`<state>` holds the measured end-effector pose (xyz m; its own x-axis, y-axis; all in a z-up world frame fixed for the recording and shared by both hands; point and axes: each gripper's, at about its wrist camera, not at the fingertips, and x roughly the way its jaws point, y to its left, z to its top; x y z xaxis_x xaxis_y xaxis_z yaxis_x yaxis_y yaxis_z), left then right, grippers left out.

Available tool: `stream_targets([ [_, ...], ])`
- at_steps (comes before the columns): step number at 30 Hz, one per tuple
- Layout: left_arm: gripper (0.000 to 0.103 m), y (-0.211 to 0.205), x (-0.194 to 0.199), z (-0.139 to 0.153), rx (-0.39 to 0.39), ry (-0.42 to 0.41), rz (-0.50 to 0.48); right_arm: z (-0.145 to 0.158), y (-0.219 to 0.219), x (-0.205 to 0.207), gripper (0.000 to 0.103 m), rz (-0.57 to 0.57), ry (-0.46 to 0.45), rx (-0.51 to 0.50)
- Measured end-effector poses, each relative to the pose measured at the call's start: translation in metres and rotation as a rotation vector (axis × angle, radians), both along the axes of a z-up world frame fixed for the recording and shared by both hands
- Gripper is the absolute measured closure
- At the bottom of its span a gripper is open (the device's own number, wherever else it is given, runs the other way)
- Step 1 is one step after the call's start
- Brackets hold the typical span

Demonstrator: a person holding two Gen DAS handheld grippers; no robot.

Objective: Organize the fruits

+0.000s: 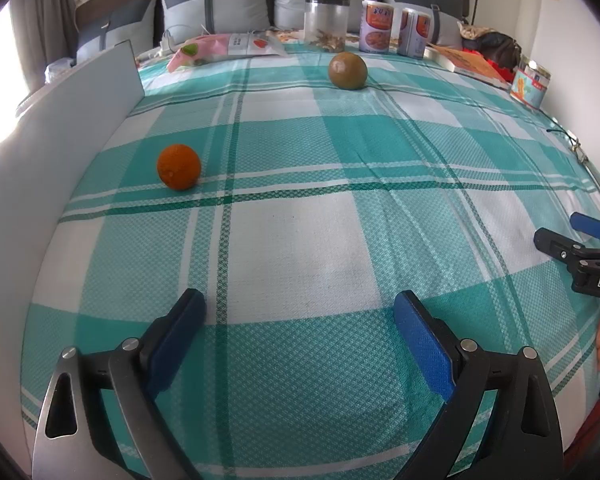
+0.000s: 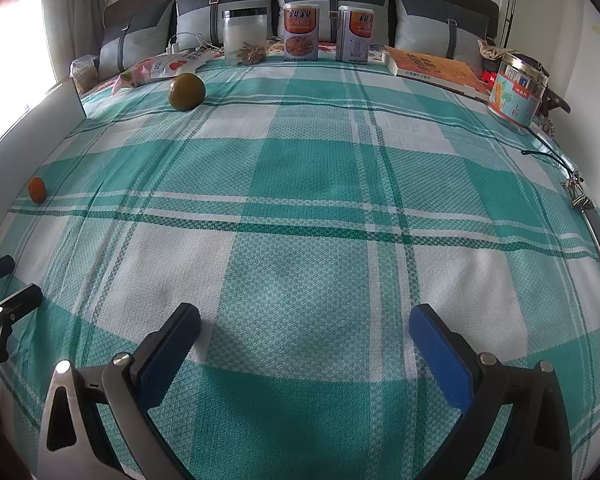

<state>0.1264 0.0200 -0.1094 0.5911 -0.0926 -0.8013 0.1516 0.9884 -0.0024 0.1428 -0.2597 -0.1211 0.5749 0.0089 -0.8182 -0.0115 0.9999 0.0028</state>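
Note:
A small orange fruit [image 1: 179,167] lies on the green checked cloth at the left, near a white board; it also shows in the right wrist view [image 2: 37,189] at the far left. A larger brown-green round fruit [image 1: 347,70] lies farther back; it also shows in the right wrist view [image 2: 186,91]. My left gripper [image 1: 300,304] is open and empty, low over the cloth, well short of both fruits. My right gripper [image 2: 306,318] is open and empty over the cloth's near middle. It also shows at the right edge of the left wrist view [image 1: 560,230].
A white board [image 1: 60,120] stands along the left edge. At the back stand a clear jar [image 2: 245,36], two cans [image 2: 301,32], snack bags [image 2: 156,68] and pillows. A book [image 2: 432,66], a labelled jar [image 2: 518,92] and a keyring [image 2: 576,192] lie at the right.

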Motion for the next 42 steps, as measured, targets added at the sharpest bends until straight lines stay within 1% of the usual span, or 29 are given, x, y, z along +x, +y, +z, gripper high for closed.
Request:
stream_targets([
  [24, 0.007, 0.001, -0.001, 0.0, -0.004, 0.001, 0.0, 0.0, -0.001, 0.0, 0.0, 0.0, -0.001, 0.0],
  [27, 0.007, 0.008, -0.008, 0.003, -0.039, 0.01, -0.006, 0.0, -0.001, 0.0, 0.0, 0.0, -0.001, 0.001],
  [29, 0.007, 0.019, -0.016, 0.006, -0.074, 0.008, 0.019, 0.0, -0.001, 0.0, 0.0, 0.0, -0.001, 0.0],
  [32, 0.007, 0.052, -0.01, 0.014, -0.133, -0.003, 0.135, 0.0, -0.001, 0.0, 0.0, 0.0, -0.001, 0.001],
  [33, 0.008, 0.068, -0.001, 0.019, -0.172, -0.012, 0.187, 0.0, -0.001, 0.0, 0.0, 0.0, -0.001, 0.0],
  [35, 0.008, 0.086, 0.016, 0.025, -0.225, -0.011, 0.227, 0.0, -0.001, 0.0, 0.0, 0.0, -0.001, 0.001],
  [36, 0.008, 0.091, 0.027, 0.027, -0.238, -0.005, 0.225, 0.0, -0.001, 0.0, 0.0, 0.0, -0.001, 0.001],
  [37, 0.009, 0.09, 0.038, 0.027, -0.222, 0.009, 0.2, 0.0, -0.001, 0.0, 0.0, 0.0, -0.001, 0.001],
  [39, 0.009, 0.078, 0.061, 0.027, -0.113, 0.012, 0.134, 0.0, -0.001, 0.0, 0.0, 0.001, -0.001, 0.001],
  [40, 0.009, 0.074, 0.068, 0.026, -0.087, 0.004, 0.118, 0.0, 0.0, 0.0, 0.0, 0.0, -0.001, 0.001],
  [42, 0.011, 0.071, 0.083, 0.021, -0.085, 0.002, 0.124, 0.0, 0.0, 0.0, 0.0, 0.0, -0.001, 0.001],
])
